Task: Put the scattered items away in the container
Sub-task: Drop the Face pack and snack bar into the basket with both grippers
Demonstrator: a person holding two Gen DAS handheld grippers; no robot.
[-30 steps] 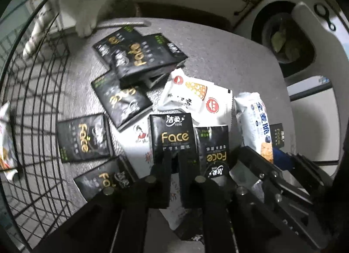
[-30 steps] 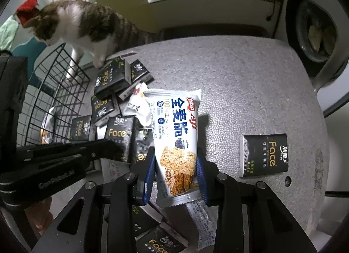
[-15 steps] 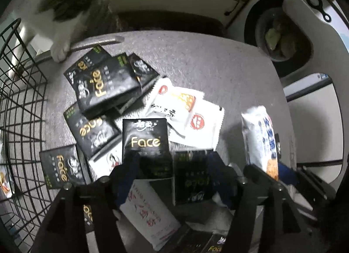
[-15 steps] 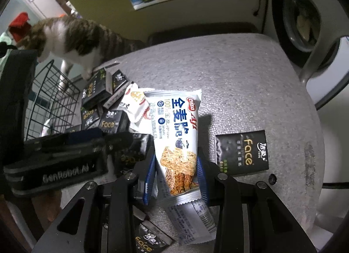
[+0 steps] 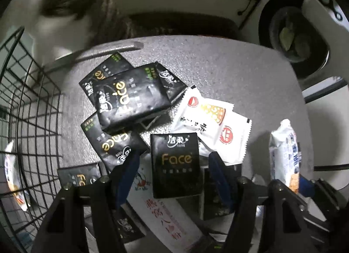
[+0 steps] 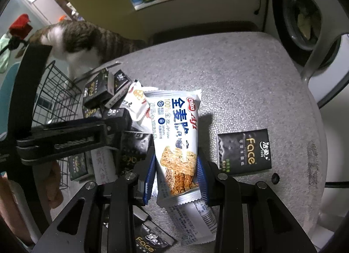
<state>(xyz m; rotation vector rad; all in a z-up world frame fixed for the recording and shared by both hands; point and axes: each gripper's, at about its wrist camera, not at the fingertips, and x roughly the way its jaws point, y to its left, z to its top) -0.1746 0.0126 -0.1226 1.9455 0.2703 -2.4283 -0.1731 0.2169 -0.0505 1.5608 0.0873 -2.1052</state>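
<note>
The right tool [image 6: 176,176] grips the whole-wheat cracker packet [image 6: 176,141]. The left tool [image 5: 174,165] is open, straddling a black Face tissue pack [image 5: 175,163] on the bench [image 6: 240,78].

Risk: the slick packet may slip during transfer to the wire basket [image 5: 28,122]. The cat [image 6: 87,37] beside the basket may interfere.

The speckled grey surface is cluttered; the room is dim.

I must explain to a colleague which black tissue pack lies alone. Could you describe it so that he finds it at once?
Start from the grey speckled table and the whole-wheat cracker packet that the right gripper grips. Just right of that packet lies a black Face tissue pack, flat, gold lettering up. Unlike the other black packs, heaped near the wire basket, it lies apart, touching nothing.
</note>
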